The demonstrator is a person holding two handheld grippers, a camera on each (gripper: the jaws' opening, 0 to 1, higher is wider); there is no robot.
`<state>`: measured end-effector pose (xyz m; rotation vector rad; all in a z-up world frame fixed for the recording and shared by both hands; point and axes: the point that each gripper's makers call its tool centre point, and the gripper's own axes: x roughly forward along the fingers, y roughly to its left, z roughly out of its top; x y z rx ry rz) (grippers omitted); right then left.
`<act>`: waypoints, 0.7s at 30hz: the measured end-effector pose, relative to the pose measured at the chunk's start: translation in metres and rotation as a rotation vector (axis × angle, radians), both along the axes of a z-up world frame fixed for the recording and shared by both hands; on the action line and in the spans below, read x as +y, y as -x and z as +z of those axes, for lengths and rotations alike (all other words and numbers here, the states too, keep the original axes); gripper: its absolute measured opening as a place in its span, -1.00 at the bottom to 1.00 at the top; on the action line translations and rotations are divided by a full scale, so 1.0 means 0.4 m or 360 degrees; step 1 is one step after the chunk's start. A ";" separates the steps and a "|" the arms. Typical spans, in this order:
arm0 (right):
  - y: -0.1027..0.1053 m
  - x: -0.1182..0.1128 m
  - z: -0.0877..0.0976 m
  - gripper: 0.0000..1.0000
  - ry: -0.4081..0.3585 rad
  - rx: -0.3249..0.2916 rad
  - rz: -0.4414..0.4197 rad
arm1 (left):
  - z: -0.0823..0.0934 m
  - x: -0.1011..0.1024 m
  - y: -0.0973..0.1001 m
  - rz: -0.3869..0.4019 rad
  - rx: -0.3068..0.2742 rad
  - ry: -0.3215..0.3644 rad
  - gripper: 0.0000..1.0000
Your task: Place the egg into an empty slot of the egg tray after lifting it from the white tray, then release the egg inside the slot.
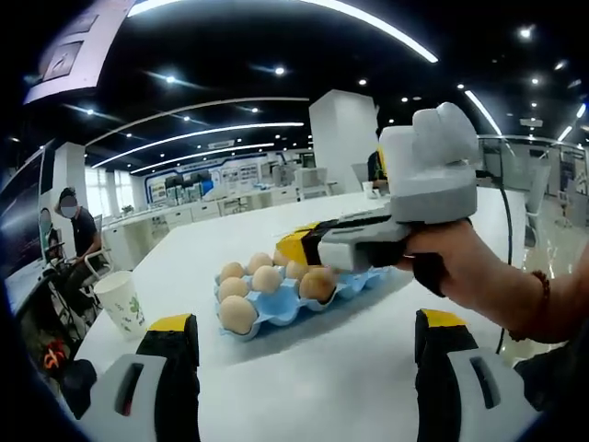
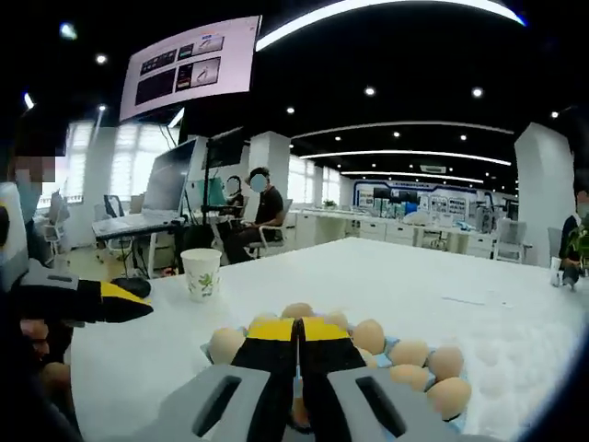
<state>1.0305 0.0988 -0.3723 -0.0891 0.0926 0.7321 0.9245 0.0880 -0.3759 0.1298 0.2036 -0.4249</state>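
A person's right gripper [image 1: 299, 247] reaches low over a blue egg tray [image 1: 276, 313] on a white table [image 1: 313, 368], its yellow-tipped jaws brought down to the row of eggs, apparently to seat one in a slot. In the right gripper view the jaws stand nearly together, only a thin gap between the tips, and a brown egg [image 2: 297, 412] shows in that gap lower down; whether it is clamped or merely sitting behind the jaws cannot be told. The tray already carries a number of brown eggs [image 1: 237, 314], mostly along its near side in the left gripper view. The left gripper [image 1: 304, 368] hangs back from the tray, jaws spread wide and holding nothing, seemingly kept clear so the working hand [image 1: 460, 262] has room. A paper cup [image 1: 121, 301] stands on the table, well apart from the tray. Judging by this, the release remains to be done.
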 end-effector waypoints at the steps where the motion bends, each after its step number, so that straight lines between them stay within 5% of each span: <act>1: -0.006 0.000 -0.019 -0.99 0.0022 0.0058 -0.0008 | 0.001 -0.010 -0.007 -0.0029 -0.0025 -0.0001 1.00; 5: -0.015 -0.012 -0.060 -0.99 0.0027 0.0134 0.0018 | -0.024 -0.003 -0.023 -0.0039 0.0029 -0.0027 1.00; 7: -0.019 -0.018 -0.043 -0.99 -0.0079 0.0129 0.0008 | -0.035 0.005 -0.020 -0.0034 0.0047 -0.0022 1.00; 21: 0.004 -0.028 -0.033 -0.76 -0.0052 0.0160 0.0009 | -0.025 0.027 -0.022 0.0007 0.0046 -0.0045 1.00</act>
